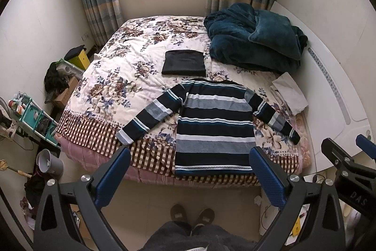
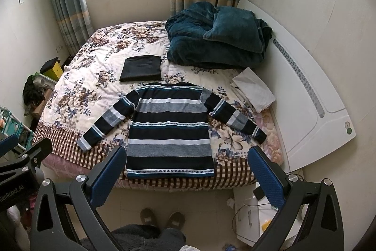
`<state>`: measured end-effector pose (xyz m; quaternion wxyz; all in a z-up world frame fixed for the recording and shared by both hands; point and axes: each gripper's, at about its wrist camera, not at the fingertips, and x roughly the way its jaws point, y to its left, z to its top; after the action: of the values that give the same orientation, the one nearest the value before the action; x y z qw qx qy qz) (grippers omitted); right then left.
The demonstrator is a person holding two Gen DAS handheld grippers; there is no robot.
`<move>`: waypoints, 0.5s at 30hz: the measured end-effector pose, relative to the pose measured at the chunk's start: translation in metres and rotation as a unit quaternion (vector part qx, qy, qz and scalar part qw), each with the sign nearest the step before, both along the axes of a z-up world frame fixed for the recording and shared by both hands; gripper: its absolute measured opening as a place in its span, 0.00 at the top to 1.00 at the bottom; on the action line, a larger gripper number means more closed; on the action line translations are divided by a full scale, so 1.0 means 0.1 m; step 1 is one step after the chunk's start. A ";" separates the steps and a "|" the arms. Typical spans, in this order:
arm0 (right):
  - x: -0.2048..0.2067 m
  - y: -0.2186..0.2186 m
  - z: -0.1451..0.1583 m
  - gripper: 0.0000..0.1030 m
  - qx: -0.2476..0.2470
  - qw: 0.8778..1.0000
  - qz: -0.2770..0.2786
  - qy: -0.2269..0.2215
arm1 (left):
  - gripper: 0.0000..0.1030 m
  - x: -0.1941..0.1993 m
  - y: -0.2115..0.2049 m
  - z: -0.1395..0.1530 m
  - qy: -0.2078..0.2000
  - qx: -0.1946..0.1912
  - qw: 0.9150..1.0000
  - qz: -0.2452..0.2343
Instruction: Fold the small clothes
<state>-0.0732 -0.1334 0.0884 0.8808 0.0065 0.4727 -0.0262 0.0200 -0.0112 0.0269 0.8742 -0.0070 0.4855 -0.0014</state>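
Observation:
A striped long-sleeved sweater (image 1: pixel 213 126) (image 2: pixel 170 131) in navy, grey, white and teal lies flat on the floral bed (image 1: pixel 122 77) (image 2: pixel 94 77), sleeves spread out, hem at the near edge. A folded black garment (image 1: pixel 184 62) (image 2: pixel 141 68) lies just beyond its collar. My left gripper (image 1: pixel 189 164) is open and empty, held above the floor in front of the sweater's hem. My right gripper (image 2: pixel 186 162) is open and empty too, at about the same height, in front of the hem. The right gripper also shows at the right edge of the left wrist view (image 1: pixel 347 157).
A heaped teal blanket (image 1: pixel 256 37) (image 2: pixel 216 34) fills the far right of the bed. A folded white cloth (image 1: pixel 290 93) (image 2: pixel 255 89) lies by the white headboard (image 2: pixel 312 109). Clutter, a shelf (image 1: pixel 35 119) and a bin (image 1: pixel 49 162) stand left. Slippered feet (image 1: pixel 191 215) are below.

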 end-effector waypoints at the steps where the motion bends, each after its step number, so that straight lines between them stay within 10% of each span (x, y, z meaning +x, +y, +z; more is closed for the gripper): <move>1: 0.00 0.00 0.00 0.00 0.000 1.000 0.000 0.000 | 0.00 -0.02 0.01 -0.01 -0.001 0.000 1.000 0.001; 15: -0.01 0.02 0.14 0.00 0.002 1.000 0.004 0.000 | 0.00 0.13 -0.08 -0.02 -0.021 0.010 0.999 0.030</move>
<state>-0.0738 -0.1312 0.1025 0.8811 0.0066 0.4723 -0.0216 0.0327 -0.0195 0.0250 0.8836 -0.0128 0.4671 0.0291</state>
